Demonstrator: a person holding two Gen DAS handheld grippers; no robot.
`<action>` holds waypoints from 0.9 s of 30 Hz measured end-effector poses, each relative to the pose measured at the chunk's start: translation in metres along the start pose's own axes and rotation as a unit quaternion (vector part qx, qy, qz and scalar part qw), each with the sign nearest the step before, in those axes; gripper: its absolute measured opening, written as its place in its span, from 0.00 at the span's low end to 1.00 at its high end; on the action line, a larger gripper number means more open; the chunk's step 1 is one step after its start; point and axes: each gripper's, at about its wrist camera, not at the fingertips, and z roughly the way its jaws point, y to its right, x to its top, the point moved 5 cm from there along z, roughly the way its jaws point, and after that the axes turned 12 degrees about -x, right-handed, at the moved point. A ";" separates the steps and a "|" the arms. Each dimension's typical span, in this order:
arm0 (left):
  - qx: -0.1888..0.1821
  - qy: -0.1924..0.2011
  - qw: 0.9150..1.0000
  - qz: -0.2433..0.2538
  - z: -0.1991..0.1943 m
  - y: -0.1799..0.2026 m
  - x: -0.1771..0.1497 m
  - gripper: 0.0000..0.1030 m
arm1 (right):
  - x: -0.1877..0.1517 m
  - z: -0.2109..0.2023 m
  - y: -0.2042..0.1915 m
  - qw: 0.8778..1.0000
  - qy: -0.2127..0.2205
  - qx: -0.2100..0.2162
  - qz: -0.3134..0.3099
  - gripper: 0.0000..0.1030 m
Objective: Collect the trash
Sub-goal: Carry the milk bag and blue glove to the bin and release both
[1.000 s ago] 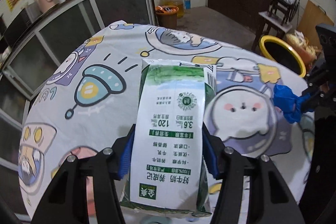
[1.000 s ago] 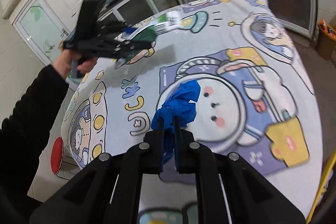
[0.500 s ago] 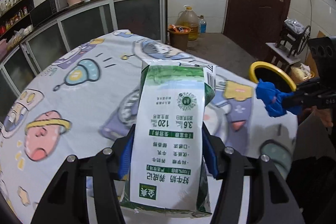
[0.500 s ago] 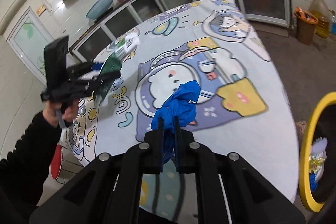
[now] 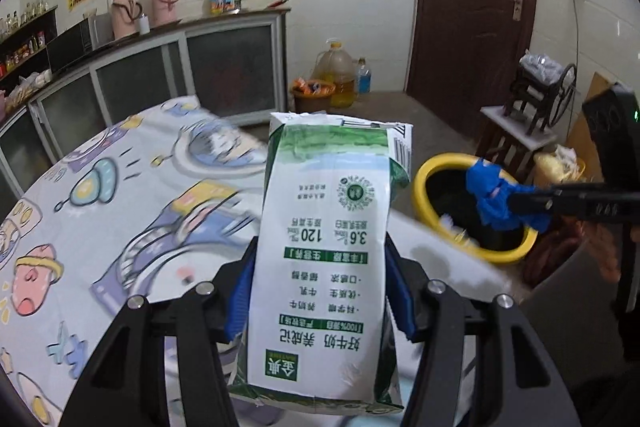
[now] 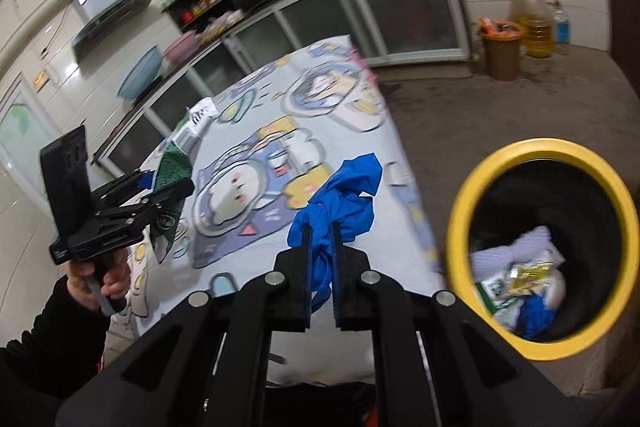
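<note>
While the left gripper (image 5: pixel 320 291) clamps the carton (image 5: pixel 324 259) between its fingers and the right gripper (image 6: pixel 320 247) pinches the glove (image 6: pixel 340 195) (bin (image 6: pixel 460 211) ahead and right of its fingertips), a release short of the rim would likely drop either onto the floor.

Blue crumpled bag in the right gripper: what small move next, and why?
Probably carry the right gripper on until the blue bag hangs over the yellow-rimmed bin, then open. The bag is pinched and, in the right wrist view, short of the rim.
</note>
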 end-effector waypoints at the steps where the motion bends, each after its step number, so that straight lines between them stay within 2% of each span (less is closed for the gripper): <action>1: 0.006 0.004 1.000 0.001 0.004 0.008 0.005 0.52 | 0.000 -0.003 0.006 1.000 0.004 -0.005 0.005 0.08; 3: 0.015 0.011 1.000 0.008 0.011 0.026 0.015 0.52 | 0.001 -0.011 0.019 1.000 0.011 -0.013 0.015 0.08; 7: -0.003 0.020 1.000 0.011 0.027 0.060 0.034 0.52 | 0.003 -0.027 0.051 0.998 0.033 -0.039 0.037 0.08; 10: 0.016 0.029 0.999 0.029 0.038 0.080 0.046 0.52 | 0.004 -0.035 0.070 0.996 0.046 -0.060 0.049 0.08; 12: 0.001 0.032 0.999 0.028 0.045 0.090 0.054 0.52 | 0.005 -0.040 0.086 0.994 0.053 -0.070 0.062 0.08; 15: 0.007 0.036 0.999 0.038 0.057 0.107 0.063 0.52 | 0.004 -0.041 0.106 0.991 0.060 -0.087 0.078 0.08; 18: -0.012 0.036 0.999 0.036 0.069 0.120 0.072 0.52 | 0.004 -0.038 0.126 0.989 0.060 -0.101 0.092 0.08; 27: -0.011 0.049 0.997 0.064 0.099 0.152 0.088 0.52 | -0.001 -0.020 0.168 0.983 0.050 -0.128 0.121 0.08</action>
